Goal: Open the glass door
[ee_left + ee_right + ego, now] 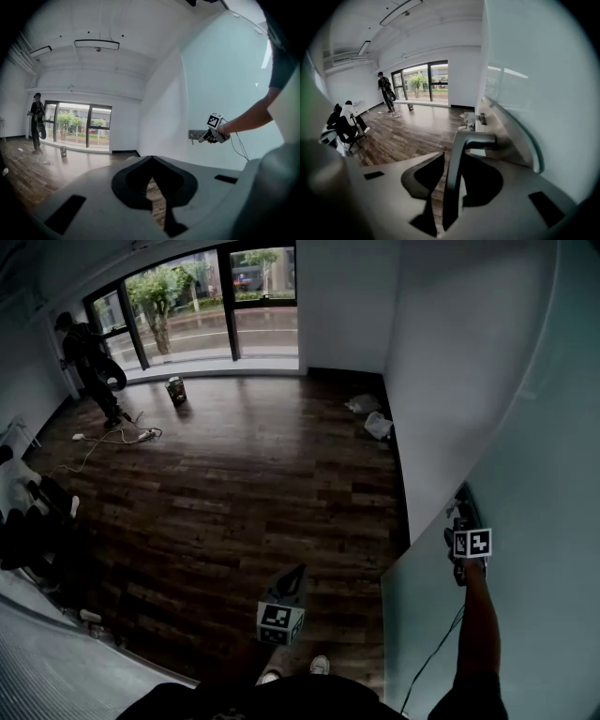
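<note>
Already, in the head view, the glass door (525, 427) appears ajar, with the right gripper (462, 521) raised at its edge. In the left gripper view, the left gripper (151, 158) is pressed together and empty. In the right gripper view, the lever handle (457, 178) is bracketed by slightly spread jaws, unpinched. Wider swinging is judged outstanding.

Daylight enters through the windows (202, 306) far ahead of the left gripper (152, 159) and glares on the floor (225, 418); otherwise the room is dim. Both gripper views bend at the edges, with black corners. The handle (452, 187) inside the right gripper (453, 154) looks soft, perhaps out of focus.
</note>
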The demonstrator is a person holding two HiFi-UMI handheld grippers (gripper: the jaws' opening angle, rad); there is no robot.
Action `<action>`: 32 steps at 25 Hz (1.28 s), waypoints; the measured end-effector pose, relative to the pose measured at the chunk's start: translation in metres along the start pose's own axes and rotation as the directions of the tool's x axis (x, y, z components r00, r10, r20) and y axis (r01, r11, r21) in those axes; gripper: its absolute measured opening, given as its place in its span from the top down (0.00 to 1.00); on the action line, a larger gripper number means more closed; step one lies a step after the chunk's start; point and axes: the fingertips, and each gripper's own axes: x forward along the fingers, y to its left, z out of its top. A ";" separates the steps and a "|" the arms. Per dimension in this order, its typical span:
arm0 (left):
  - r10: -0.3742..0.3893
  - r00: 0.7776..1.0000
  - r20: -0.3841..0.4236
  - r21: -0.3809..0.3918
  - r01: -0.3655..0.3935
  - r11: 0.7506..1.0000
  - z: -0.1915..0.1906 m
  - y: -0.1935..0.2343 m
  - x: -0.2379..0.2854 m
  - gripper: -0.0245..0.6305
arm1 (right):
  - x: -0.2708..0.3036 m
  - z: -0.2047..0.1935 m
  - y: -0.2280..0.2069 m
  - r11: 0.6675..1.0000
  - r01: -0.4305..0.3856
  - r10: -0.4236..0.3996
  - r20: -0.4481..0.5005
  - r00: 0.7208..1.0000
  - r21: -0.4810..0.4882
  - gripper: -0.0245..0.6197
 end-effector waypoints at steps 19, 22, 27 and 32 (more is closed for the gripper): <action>0.023 0.999 0.034 -0.023 -0.022 0.999 0.002 0.041 -0.095 0.95 | -0.180 0.022 0.237 0.985 0.171 -0.138 0.627 0.767 0.007 0.56; 0.013 0.999 0.039 -0.019 -0.012 1.000 -0.002 0.039 -0.116 0.95 | -0.180 -0.012 0.303 0.995 0.095 -0.065 0.613 0.787 -0.016 0.74; -0.007 0.999 0.038 -0.005 0.007 1.000 -0.019 0.034 -0.153 0.95 | -0.192 -0.061 0.397 0.993 0.031 0.047 0.600 0.799 -0.118 0.93; -0.034 0.999 0.034 0.001 0.034 0.999 -0.020 0.015 -0.179 0.95 | -0.217 -0.076 0.435 0.990 0.031 0.061 0.623 0.780 -0.136 0.93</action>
